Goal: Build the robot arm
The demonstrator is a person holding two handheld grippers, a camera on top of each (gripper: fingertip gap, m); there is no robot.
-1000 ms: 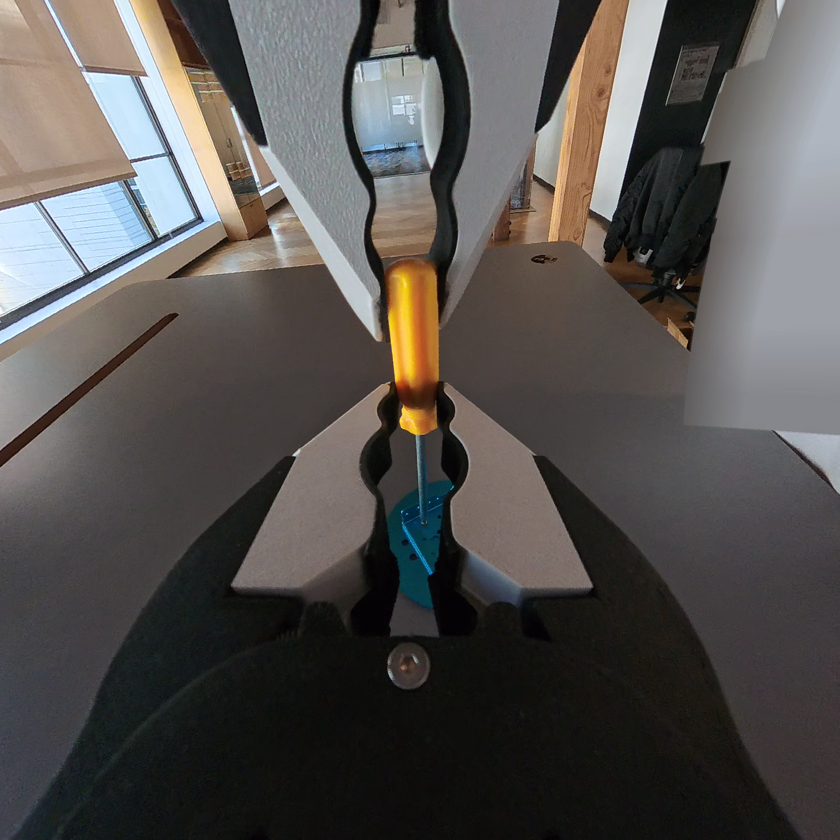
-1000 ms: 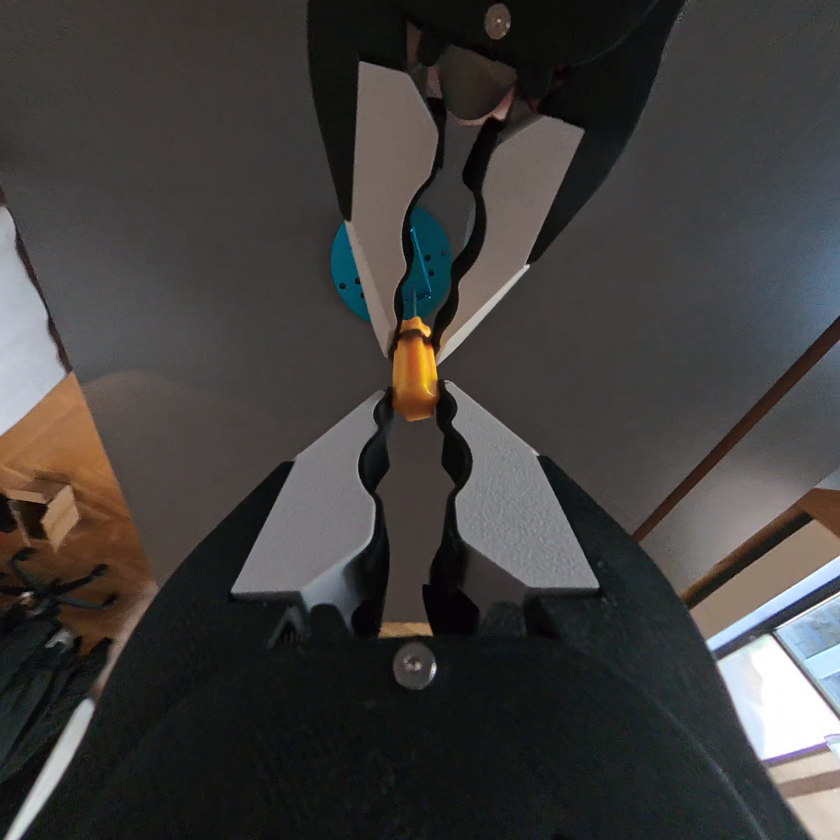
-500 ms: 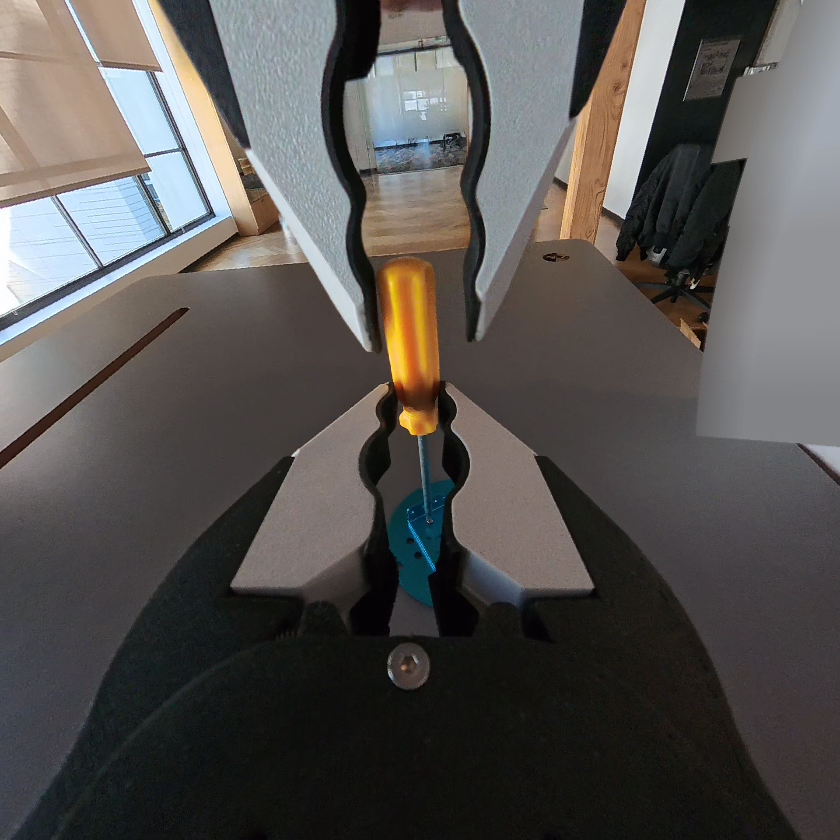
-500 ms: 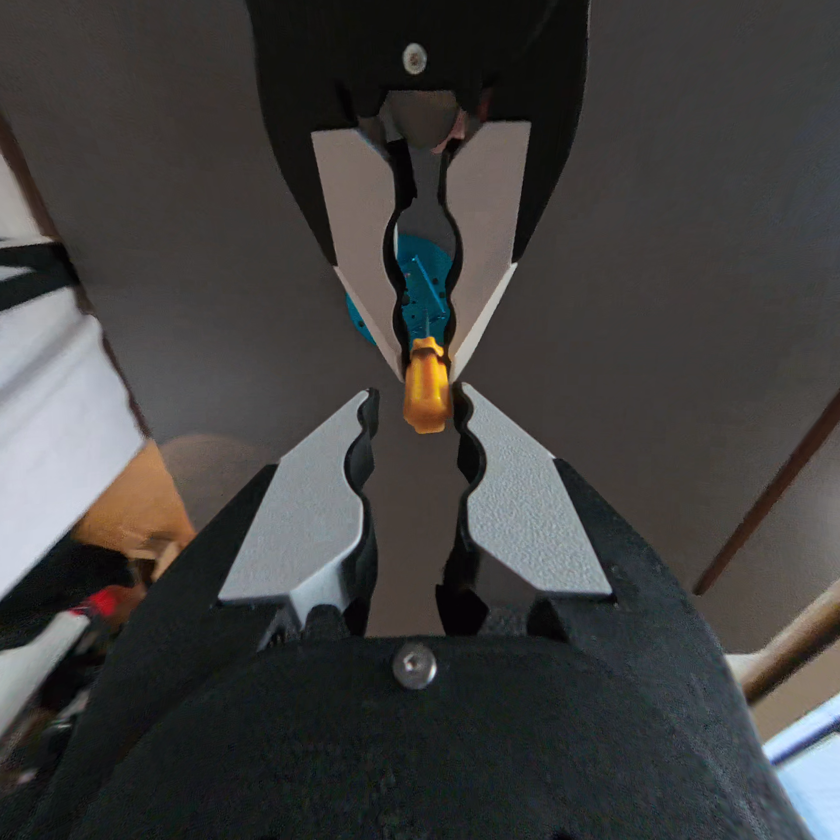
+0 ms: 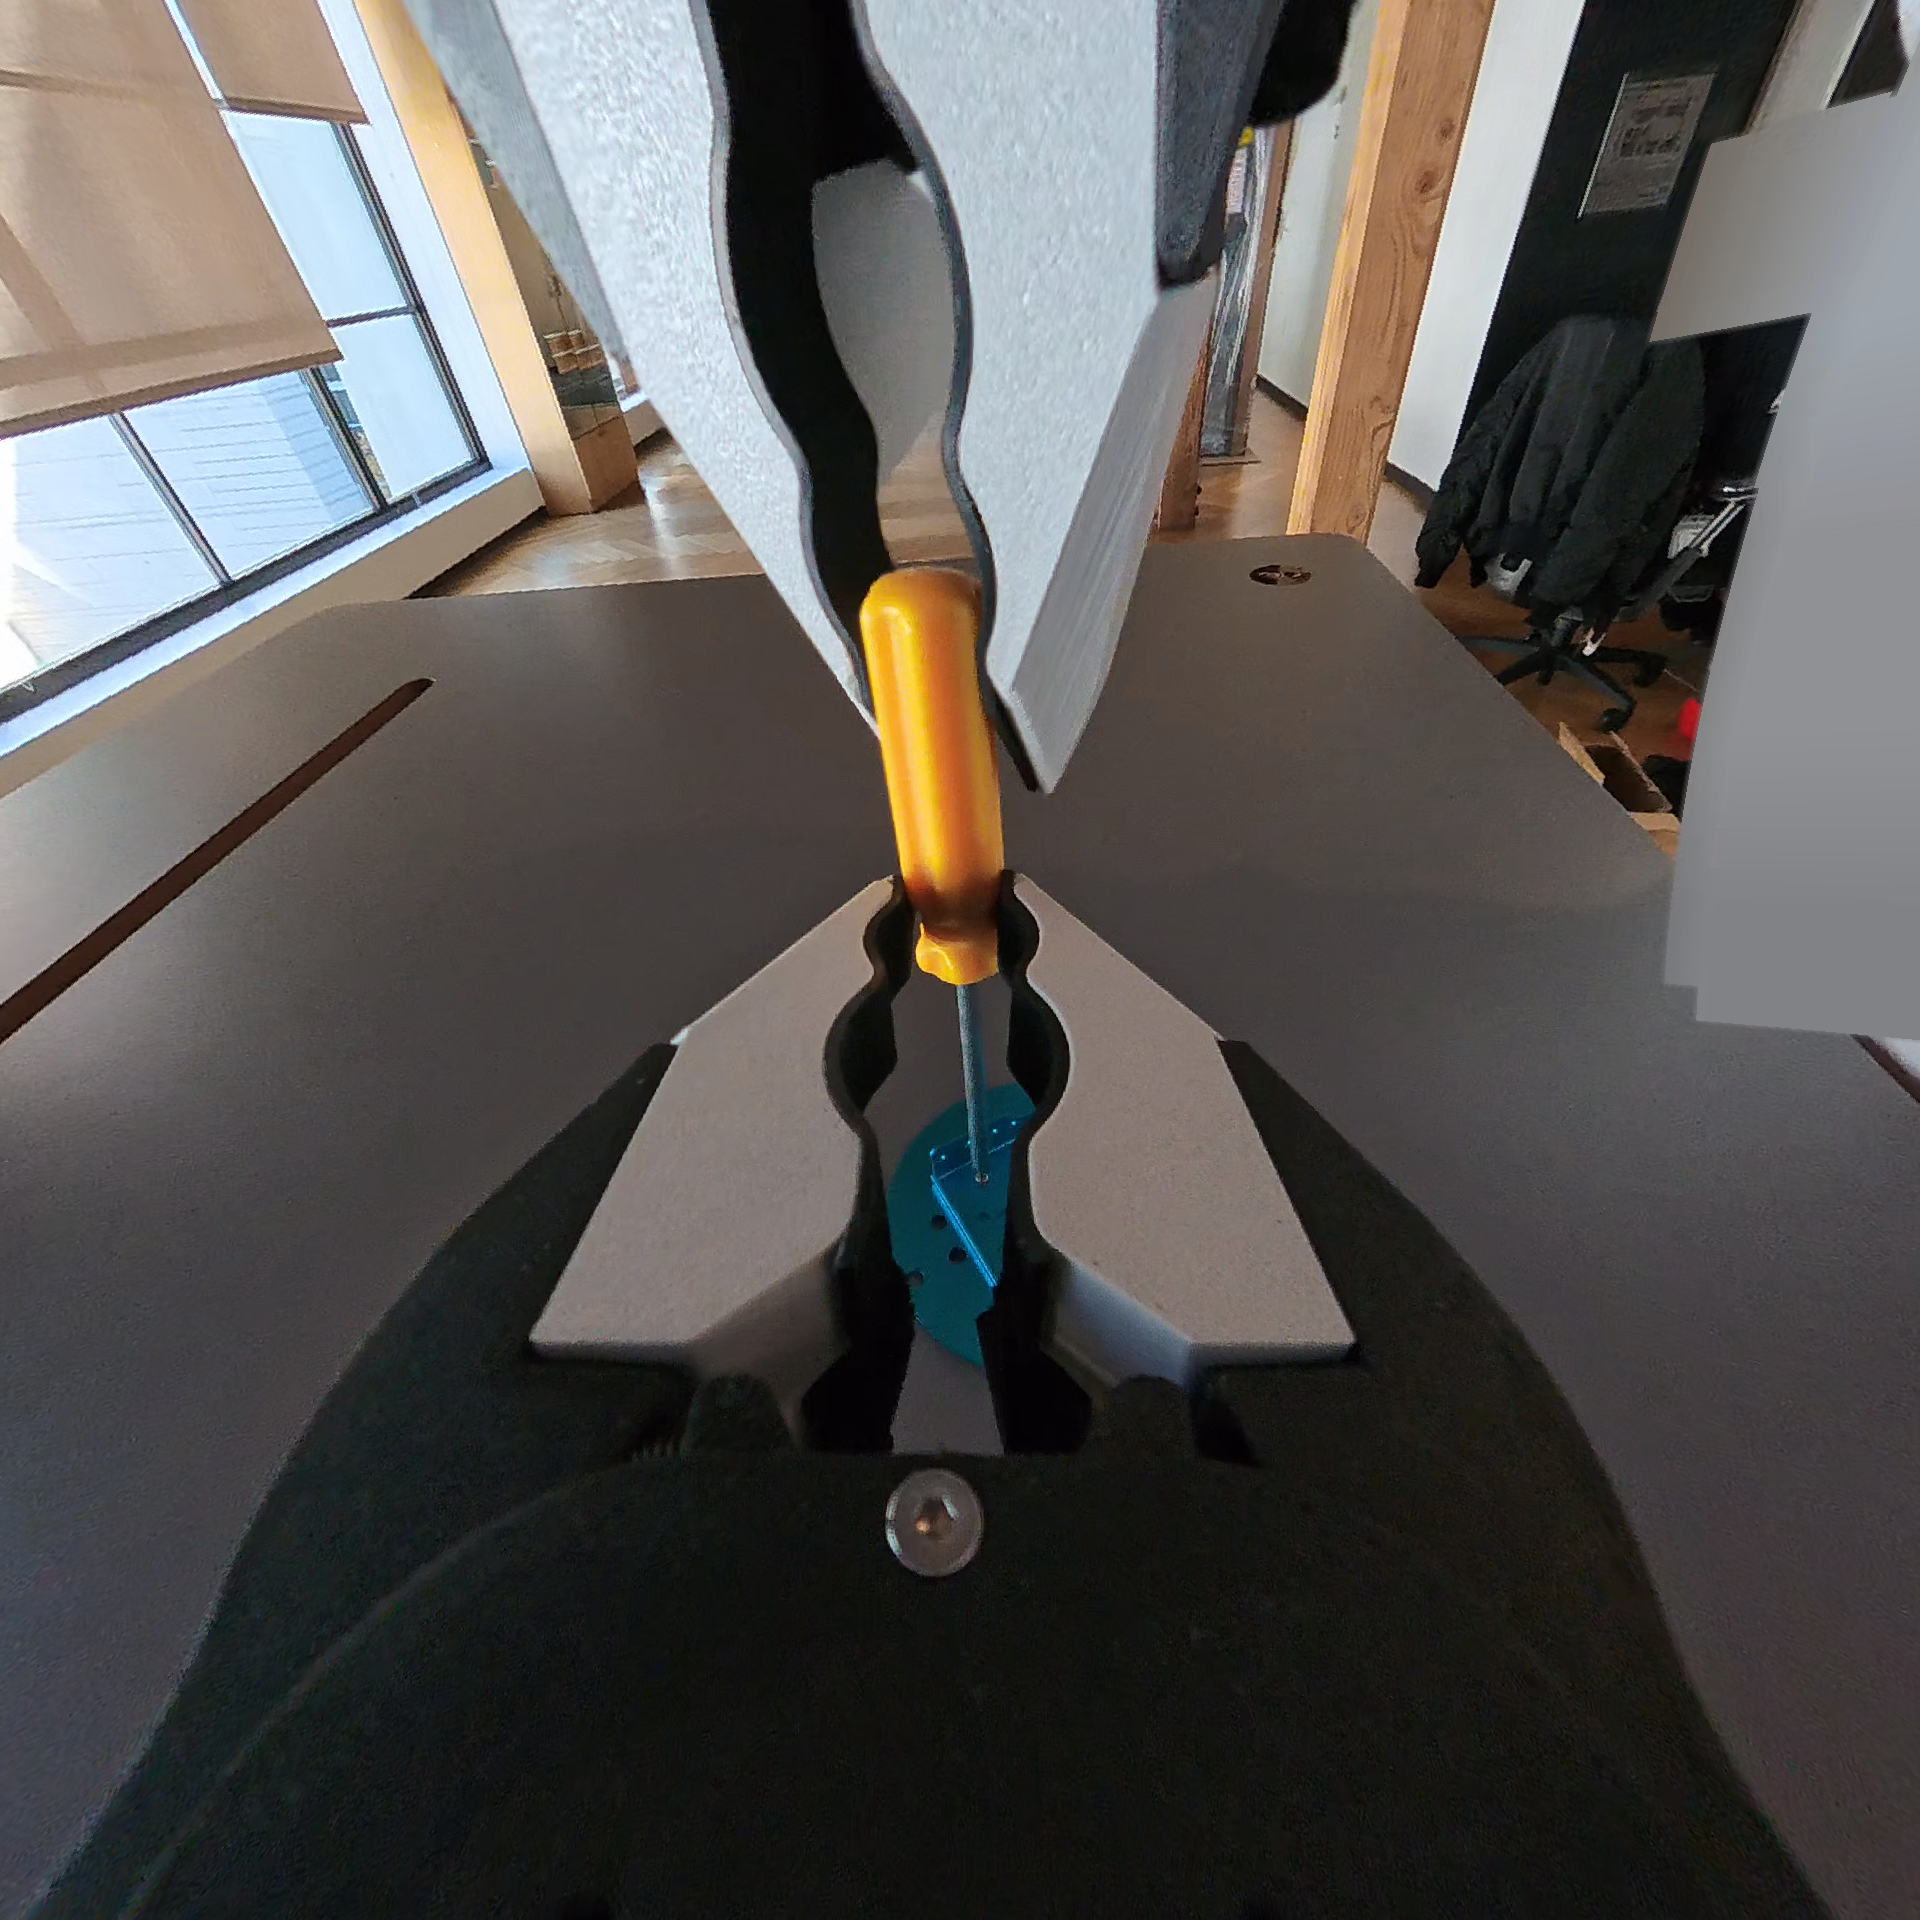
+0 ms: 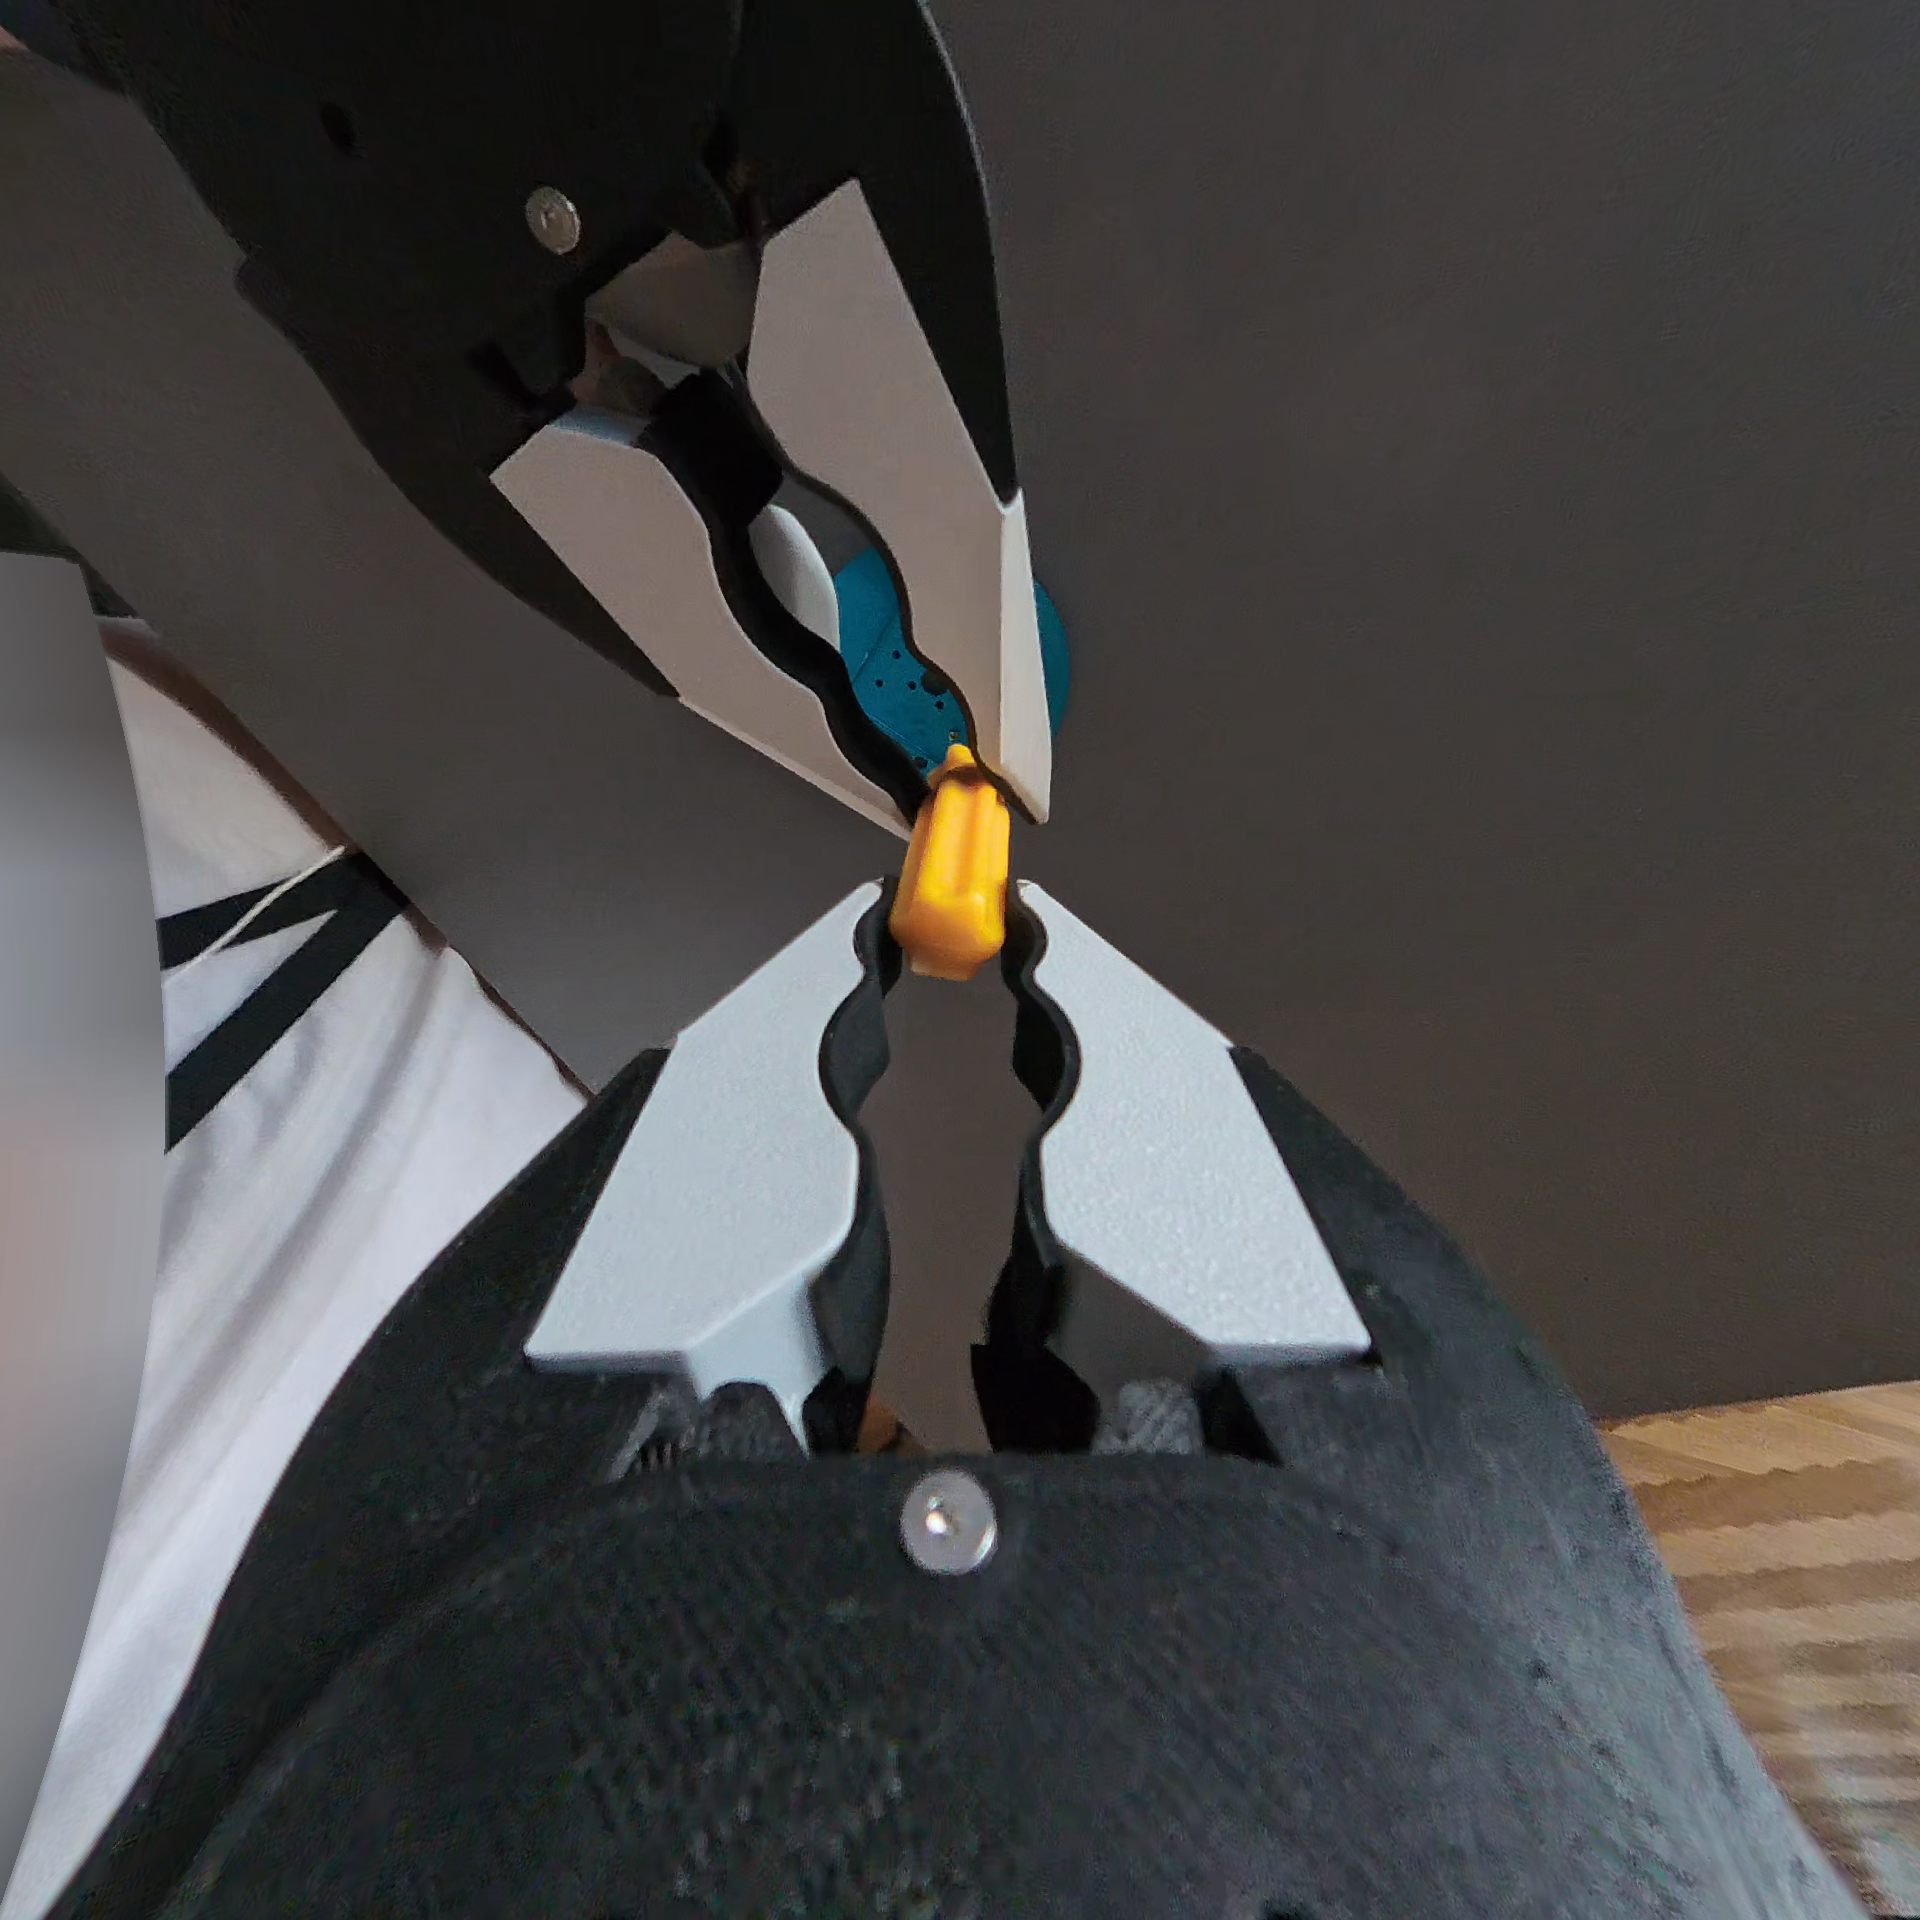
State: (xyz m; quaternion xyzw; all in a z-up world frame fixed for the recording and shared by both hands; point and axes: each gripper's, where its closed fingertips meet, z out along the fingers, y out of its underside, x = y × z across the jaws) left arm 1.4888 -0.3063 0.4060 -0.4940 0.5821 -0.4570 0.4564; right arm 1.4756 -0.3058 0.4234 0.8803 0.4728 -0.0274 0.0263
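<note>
Both our grippers pinch one yellow plastic-handled screwdriver [image 5: 940,769]: left gripper [image 5: 954,914] low on the handle, right gripper [image 6: 948,914] on top. It stands upright, thin metal tip down on a blue metal holed bracket [image 5: 961,1226] on the dark grey table [image 5: 416,935].

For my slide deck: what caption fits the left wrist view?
Both grippers grip an upright orange-handled screwdriver, its tip on a blue bracket over a grey table.
</note>
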